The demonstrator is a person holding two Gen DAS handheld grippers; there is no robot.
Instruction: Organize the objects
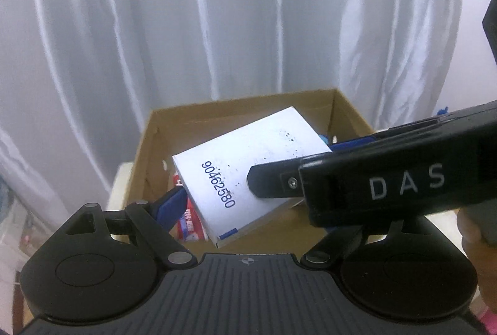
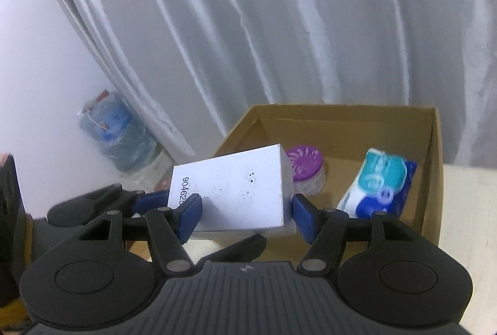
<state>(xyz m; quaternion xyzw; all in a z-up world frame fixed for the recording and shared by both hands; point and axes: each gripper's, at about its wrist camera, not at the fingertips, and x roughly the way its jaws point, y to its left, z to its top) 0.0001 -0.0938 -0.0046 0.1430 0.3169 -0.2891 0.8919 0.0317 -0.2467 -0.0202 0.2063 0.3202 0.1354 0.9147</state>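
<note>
A white box printed 90462580 (image 1: pixel 248 170) hangs tilted over an open brown cardboard box (image 1: pixel 236 114). My left gripper (image 1: pixel 248 207) has its blue pads at the white box's lower edges and seems shut on it; its right finger is hidden behind the other gripper. In the right wrist view the white box (image 2: pixel 236 189) sits between my right gripper's (image 2: pixel 245 212) blue pads (image 2: pixel 189 217), which press its two sides. The cardboard box (image 2: pixel 341 117) lies just beyond.
Inside the cardboard box are a purple-lidded round container (image 2: pixel 306 167), a teal and blue tissue pack (image 2: pixel 379 185) and a red and white packet (image 1: pixel 189 226). A white curtain (image 1: pixel 217 8) hangs behind. A wrapped water jug (image 2: pixel 118 133) stands on the floor at left.
</note>
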